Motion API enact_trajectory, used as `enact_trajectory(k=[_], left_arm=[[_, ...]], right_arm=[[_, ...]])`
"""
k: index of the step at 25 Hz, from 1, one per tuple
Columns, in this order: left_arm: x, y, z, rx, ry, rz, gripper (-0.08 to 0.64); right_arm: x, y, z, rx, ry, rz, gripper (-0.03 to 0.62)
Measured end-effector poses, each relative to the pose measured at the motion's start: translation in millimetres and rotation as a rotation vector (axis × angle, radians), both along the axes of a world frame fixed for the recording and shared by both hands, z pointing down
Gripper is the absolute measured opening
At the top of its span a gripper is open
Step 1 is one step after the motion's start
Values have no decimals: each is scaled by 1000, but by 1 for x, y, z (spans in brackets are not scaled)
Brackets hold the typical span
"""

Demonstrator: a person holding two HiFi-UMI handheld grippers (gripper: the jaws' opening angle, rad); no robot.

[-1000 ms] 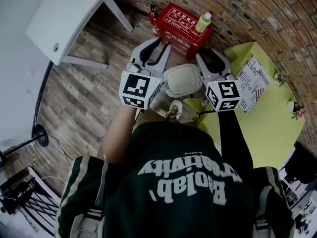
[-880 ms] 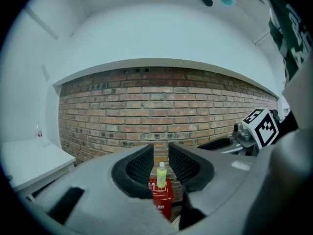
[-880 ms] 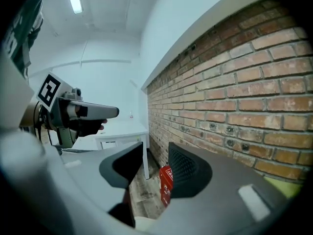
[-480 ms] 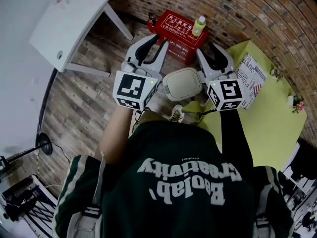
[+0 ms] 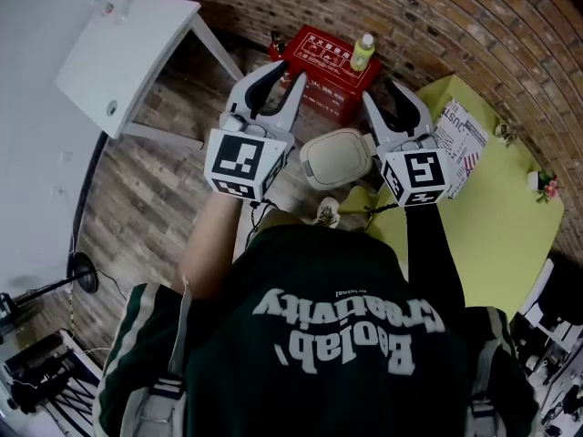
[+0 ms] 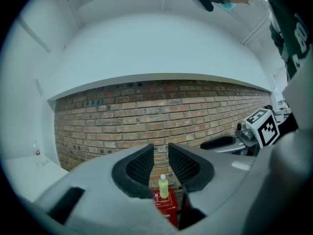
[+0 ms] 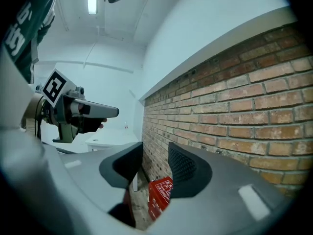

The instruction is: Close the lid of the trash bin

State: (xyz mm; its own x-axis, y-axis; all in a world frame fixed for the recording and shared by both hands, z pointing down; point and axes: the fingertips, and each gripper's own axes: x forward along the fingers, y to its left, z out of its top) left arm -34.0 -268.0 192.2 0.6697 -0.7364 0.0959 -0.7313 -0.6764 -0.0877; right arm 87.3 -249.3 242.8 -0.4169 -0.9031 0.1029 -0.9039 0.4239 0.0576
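The trash bin (image 5: 310, 166) stands on the floor between both grippers, its lid (image 5: 339, 151) apparently down. The left gripper (image 5: 288, 75) and right gripper (image 5: 383, 95) are held level above it, jaws spread and empty, probably to stay clear of the lid

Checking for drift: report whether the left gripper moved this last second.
Yes: the left gripper rose toward the head camera; its marker cube looks larger while the trash bin lid beside it does not.

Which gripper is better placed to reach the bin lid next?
The right gripper, narrowly: in the head view it overlaps the bin corner, while the left gripper sits just beside it. Both have open, empty jaws.
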Motion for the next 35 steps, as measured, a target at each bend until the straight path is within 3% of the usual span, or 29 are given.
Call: enact_trajectory(k=[7, 10, 14, 18, 24, 35], left_arm=[[1, 3, 0, -1, -6, 11, 95], [2, 5, 0, 6, -14, 14, 61], [2, 6, 4, 3, -15, 12, 3], [5, 10, 6, 8, -16, 28, 3], [2, 10, 8, 11, -19, 9, 3], [-2, 4, 12, 18, -38, -31, 3]], right_arm=[[2, 1, 0, -1, -26, 15, 131], [2, 1, 0, -2, -28, 16, 105], [0, 5, 1, -3, -31, -4, 12], [-6, 13, 3, -3, -43, -49, 12], [-16, 19, 0, 27, 59, -85, 12], [-16, 16, 6, 3, 48, -103, 12]])
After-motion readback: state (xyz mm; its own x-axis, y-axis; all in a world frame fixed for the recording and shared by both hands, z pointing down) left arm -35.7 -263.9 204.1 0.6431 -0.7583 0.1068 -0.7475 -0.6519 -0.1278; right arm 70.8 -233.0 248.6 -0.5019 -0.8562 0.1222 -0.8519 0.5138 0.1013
